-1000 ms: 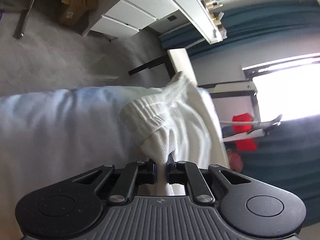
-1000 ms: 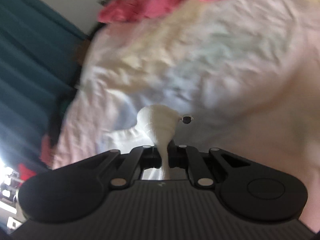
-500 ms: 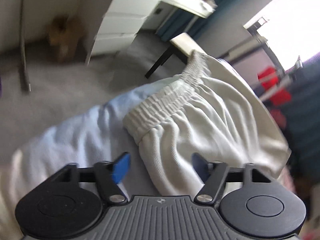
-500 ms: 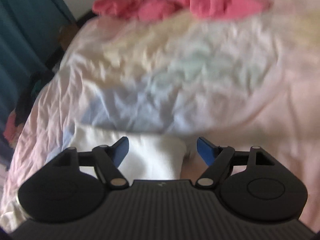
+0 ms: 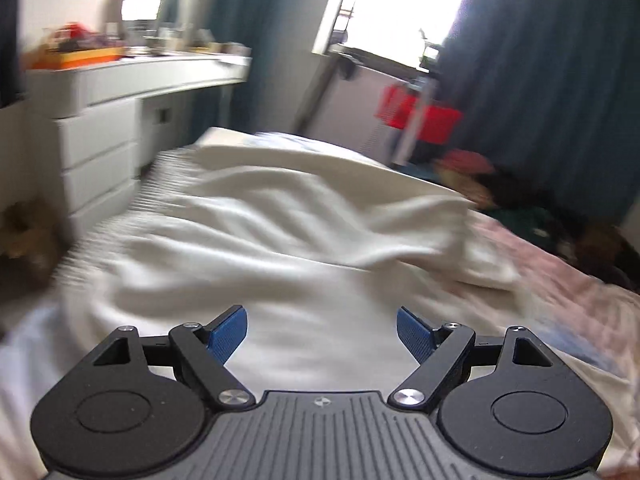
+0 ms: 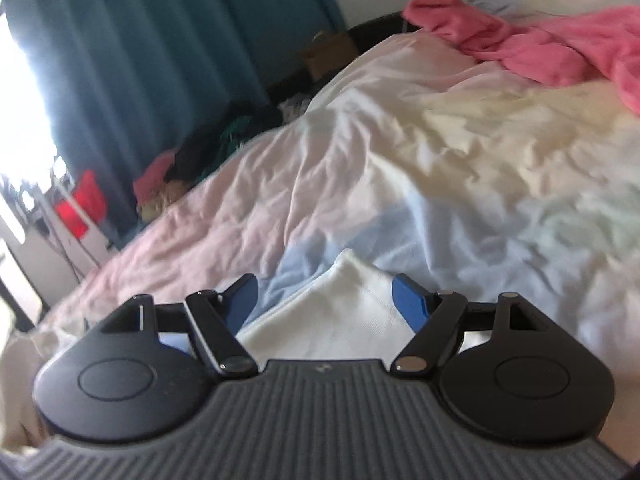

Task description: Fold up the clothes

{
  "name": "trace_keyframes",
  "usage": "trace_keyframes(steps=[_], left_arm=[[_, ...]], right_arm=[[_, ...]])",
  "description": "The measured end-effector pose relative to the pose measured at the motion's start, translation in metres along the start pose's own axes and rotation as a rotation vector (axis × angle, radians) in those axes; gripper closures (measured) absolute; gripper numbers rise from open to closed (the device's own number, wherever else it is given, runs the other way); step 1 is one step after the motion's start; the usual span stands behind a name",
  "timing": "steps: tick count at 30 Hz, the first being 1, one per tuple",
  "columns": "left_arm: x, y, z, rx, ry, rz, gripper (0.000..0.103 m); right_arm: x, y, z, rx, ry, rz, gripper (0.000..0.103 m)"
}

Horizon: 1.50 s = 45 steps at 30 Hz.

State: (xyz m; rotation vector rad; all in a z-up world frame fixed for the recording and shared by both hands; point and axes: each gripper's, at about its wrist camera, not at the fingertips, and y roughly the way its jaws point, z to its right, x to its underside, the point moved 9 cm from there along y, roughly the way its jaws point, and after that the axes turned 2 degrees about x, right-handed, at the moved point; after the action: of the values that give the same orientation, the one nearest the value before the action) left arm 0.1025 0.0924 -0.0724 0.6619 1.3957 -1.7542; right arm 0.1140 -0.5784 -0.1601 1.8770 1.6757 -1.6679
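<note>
Left wrist view low over white garment (image 5: 280, 240), facing window, right wrist view low across bedspread (image 6: 460, 152), both sharing the garment

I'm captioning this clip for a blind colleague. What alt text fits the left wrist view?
The open left gripper, blue pads spread wide, hovers over a rumpled white garment lying on a bed. Behind, blurred by motion, stand a white desk with drawers, dark teal curtains and a bright window.

Bright window (image 5: 400, 4) between teal curtains (image 5: 552, 80); white drawers (image 5: 96, 144) left.
</note>
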Motion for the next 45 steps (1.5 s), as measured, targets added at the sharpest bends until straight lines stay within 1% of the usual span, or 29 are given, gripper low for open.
trace_keyframes(steps=[3,5,7,9,10,12,13,14,15,16,17,19,21,25,28,30,31,32,34,36,39,43,45], left_arm=[[0.029,0.034,0.052,0.05,0.093,-0.032,0.019],[0.051,0.053,0.078,0.089,0.18,-0.051,0.019],[0.069,0.066,0.093,0.118,0.262,-0.071,0.019],[0.079,0.075,0.1,0.137,0.3,-0.081,0.019],[0.082,0.078,0.102,0.14,0.311,-0.082,0.019],[0.082,0.082,0.103,0.142,0.315,-0.072,0.019],[0.082,0.082,0.103,0.139,0.312,-0.065,0.019],[0.081,0.083,0.102,0.134,0.308,-0.057,0.019],[0.08,0.082,0.1,0.13,0.3,-0.053,0.019],[0.079,0.082,0.099,0.125,0.292,-0.05,0.019],[0.078,0.081,0.098,0.128,0.282,-0.051,0.019],[0.077,0.081,0.097,0.136,0.26,-0.055,0.019],[0.074,0.078,0.095,0.131,0.258,-0.049,0.019],[0.07,0.07,0.091,0.097,0.28,-0.016,0.019],[0.066,0.066,0.088,0.075,0.294,0.007,0.019],[0.064,0.063,0.086,0.076,0.283,0.016,0.019],[0.062,0.061,0.084,0.074,0.279,0.023,0.019],[0.061,0.059,0.083,0.071,0.278,0.03,0.019],[0.059,0.053,0.082,0.072,0.276,0.048,0.019],[0.057,0.046,0.082,0.077,0.273,0.064,0.019],[0.056,0.033,0.079,0.083,0.269,0.08,0.019],[0.056,0.016,0.075,0.08,0.272,0.105,0.019],[0.057,0.009,0.074,0.078,0.273,0.112,0.018]], right_arm=[[-0.008,0.024,0.001,-0.002,-0.07,-0.059,0.027],[-0.011,0.039,0.005,-0.014,-0.108,-0.109,0.027],[-0.011,0.054,0.008,-0.039,-0.144,-0.167,0.027],[-0.003,0.071,0.008,-0.093,-0.175,-0.256,0.027],[0.0,0.075,0.008,-0.106,-0.186,-0.272,0.027],[-0.001,0.073,0.01,-0.101,-0.198,-0.239,0.028],[-0.001,0.072,0.011,-0.098,-0.204,-0.223,0.031],[-0.001,0.072,0.011,-0.095,-0.21,-0.206,0.051],[-0.001,0.071,0.012,-0.092,-0.217,-0.19,0.066],[-0.002,0.07,0.013,-0.089,-0.223,-0.173,0.083],[-0.002,0.069,0.014,-0.086,-0.229,-0.157,0.094],[-0.002,0.067,0.015,-0.081,-0.241,-0.124,0.096],[-0.005,0.064,0.017,-0.06,-0.232,-0.102,0.096],[-0.01,0.057,0.02,-0.006,-0.2,-0.066,0.096],[-0.015,0.049,0.022,0.036,-0.172,-0.037,0.09],[-0.018,0.038,0.018,0.083,-0.137,-0.015,0.074],[-0.02,0.03,0.014,0.107,-0.125,-0.002,0.053],[-0.02,0.02,0.009,0.113,-0.12,0.013,0.035],[-0.022,0.0,-0.003,0.114,-0.121,0.046,0.026],[-0.019,-0.022,-0.025,0.082,-0.162,0.069,0.027],[-0.009,-0.053,-0.064,0.013,-0.2,0.061,0.027],[0.01,-0.1,-0.126,-0.117,-0.26,0.035,0.027],[0.021,-0.123,-0.153,-0.146,-0.29,0.027,0.028]])
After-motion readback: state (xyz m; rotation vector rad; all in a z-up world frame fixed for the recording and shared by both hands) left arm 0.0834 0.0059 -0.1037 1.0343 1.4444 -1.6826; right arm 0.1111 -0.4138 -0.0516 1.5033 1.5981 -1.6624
